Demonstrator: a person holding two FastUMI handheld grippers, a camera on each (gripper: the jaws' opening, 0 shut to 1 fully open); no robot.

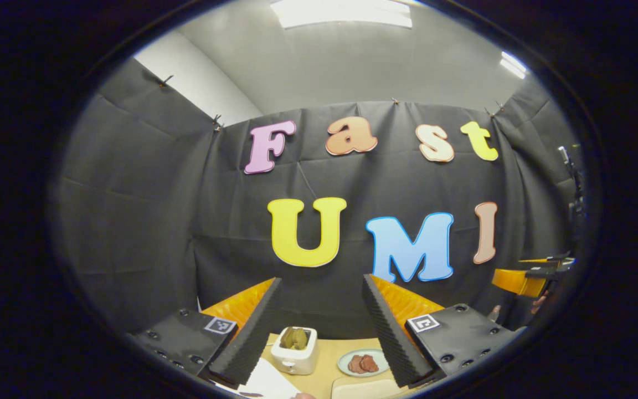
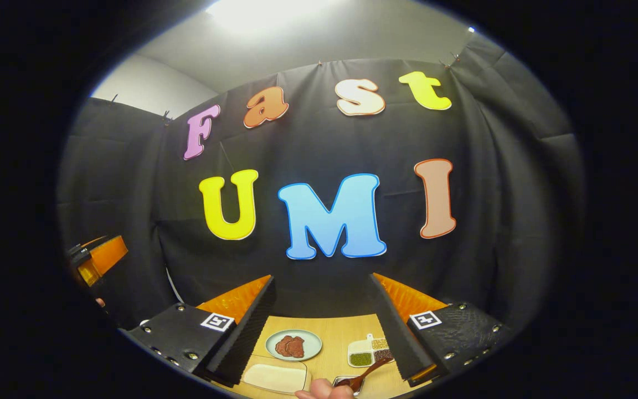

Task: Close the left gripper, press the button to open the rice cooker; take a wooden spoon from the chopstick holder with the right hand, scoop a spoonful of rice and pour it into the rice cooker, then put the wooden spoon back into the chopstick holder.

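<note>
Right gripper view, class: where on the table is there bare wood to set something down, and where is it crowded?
Bare wood lies behind the meat plate and the divided tray, up to the black cloth wall, and in a narrow strip between them. The near edge is crowded: white dish, spoon, a hand.

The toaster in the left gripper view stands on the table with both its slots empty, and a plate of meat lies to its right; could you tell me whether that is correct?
Not quite: the toaster is not empty. The left gripper view shows something greenish-brown sticking up out of its top. The rest holds: it stands on the table, and the plate of meat lies to its right.
</note>
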